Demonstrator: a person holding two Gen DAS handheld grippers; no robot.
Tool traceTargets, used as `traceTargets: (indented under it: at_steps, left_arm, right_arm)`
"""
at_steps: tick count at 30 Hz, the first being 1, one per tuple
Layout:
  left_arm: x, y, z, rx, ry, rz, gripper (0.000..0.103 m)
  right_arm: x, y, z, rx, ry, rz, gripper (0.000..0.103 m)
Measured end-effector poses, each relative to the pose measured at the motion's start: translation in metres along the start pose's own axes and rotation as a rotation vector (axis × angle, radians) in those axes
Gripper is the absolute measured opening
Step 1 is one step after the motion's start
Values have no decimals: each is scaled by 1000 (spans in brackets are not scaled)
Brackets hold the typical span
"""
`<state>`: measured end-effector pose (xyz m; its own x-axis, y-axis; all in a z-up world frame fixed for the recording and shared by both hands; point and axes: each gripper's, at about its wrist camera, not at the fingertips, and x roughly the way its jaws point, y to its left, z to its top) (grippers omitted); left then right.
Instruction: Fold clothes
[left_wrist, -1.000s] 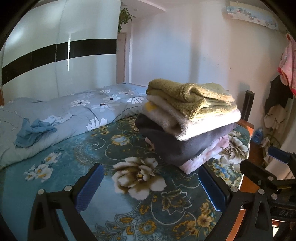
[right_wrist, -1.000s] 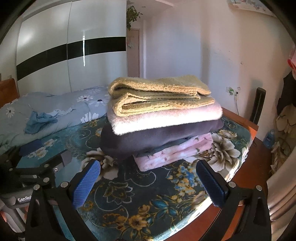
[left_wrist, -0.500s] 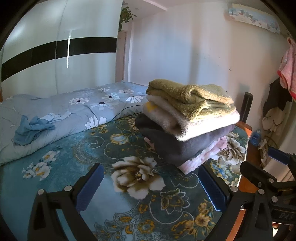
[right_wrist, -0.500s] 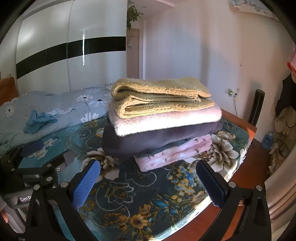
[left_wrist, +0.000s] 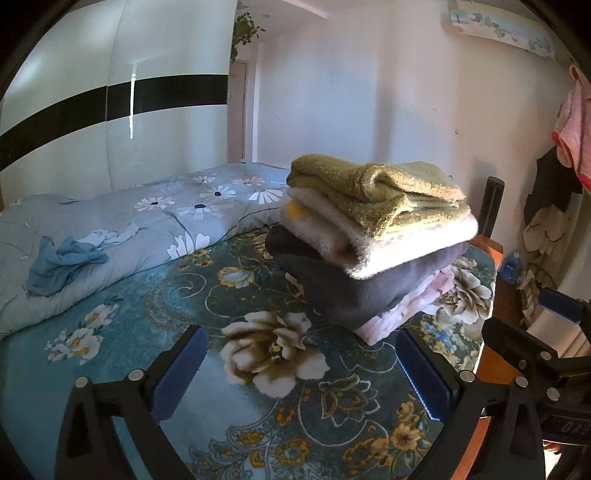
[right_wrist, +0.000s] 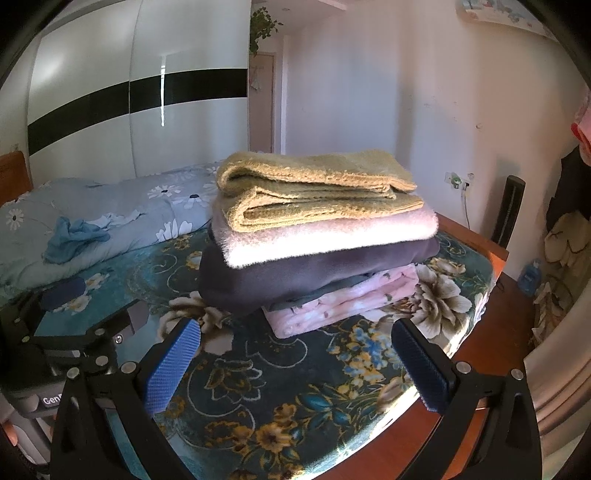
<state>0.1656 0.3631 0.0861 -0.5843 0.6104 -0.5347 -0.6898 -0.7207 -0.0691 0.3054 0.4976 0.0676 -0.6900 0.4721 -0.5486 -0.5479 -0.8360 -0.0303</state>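
Note:
A stack of folded clothes (left_wrist: 369, 236) sits on the floral bedspread (left_wrist: 258, 369): an olive knit on top (right_wrist: 314, 192), a pale pink fleece (right_wrist: 332, 236), a dark grey garment (right_wrist: 295, 277) and a pink floral piece (right_wrist: 351, 299) at the bottom. My left gripper (left_wrist: 301, 373) is open and empty, short of the stack. My right gripper (right_wrist: 295, 365) is open and empty, just in front of the stack. A crumpled blue garment (left_wrist: 59, 262) lies far left on the rolled duvet.
A rolled blue daisy-print duvet (left_wrist: 147, 221) lies along the back left. The bed's wooden edge (right_wrist: 480, 243) runs behind and right of the stack. Clothes hang on the right wall (left_wrist: 569, 129). A white wardrobe (left_wrist: 110, 110) stands behind. The left gripper's body shows in the right view (right_wrist: 74, 339).
Both grippers have drifted slightly; the stack sits a little lower and nearer in both views. Both stay open and empty. The clothes have not moved.

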Motion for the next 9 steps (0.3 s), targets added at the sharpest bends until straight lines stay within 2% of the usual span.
traceTargets:
  at_steps: [9]
  left_arm:
    - [3, 0, 1, -1, 5, 0, 103]
  right_arm:
    - [4, -3, 1, 3, 8, 5, 103]
